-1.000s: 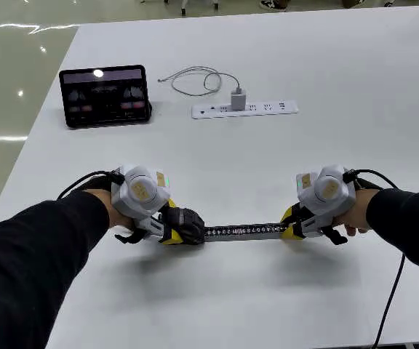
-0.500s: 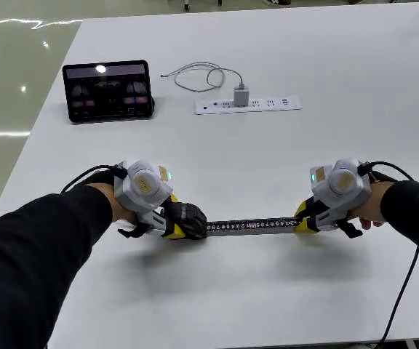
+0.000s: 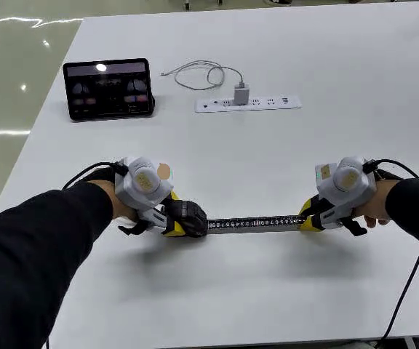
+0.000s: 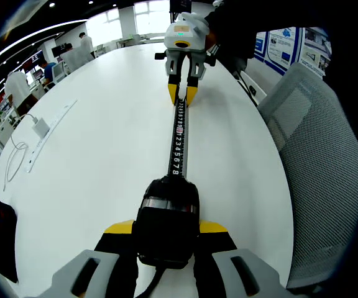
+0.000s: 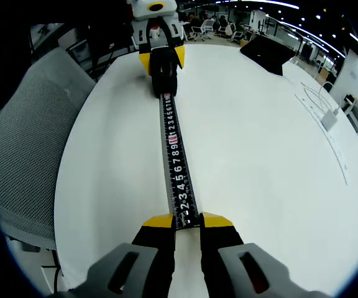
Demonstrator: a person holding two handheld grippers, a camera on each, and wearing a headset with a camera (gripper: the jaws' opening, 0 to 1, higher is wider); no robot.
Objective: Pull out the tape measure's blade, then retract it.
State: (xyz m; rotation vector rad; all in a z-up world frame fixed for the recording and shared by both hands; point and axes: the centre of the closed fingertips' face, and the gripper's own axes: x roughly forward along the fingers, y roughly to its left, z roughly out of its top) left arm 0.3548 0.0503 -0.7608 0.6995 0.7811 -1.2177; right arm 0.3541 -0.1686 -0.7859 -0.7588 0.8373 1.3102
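Case (image 3: 188, 217) is clamped by its sides in the left gripper (image 3: 174, 222), jaws closed down to the case's width, near-left on the table (image 3: 282, 160). Blade (image 3: 257, 223) is run out to the right, straight, numbers up; whether it touches the table cannot be told. Blade tip is pinched in the right gripper (image 3: 308, 222), jaws almost fully closed on it, near-right. Tablet (image 3: 109, 88) is propped far-left. Power strip (image 3: 247, 105), with charger (image 3: 240, 95) plugged in, is laid far-centre.
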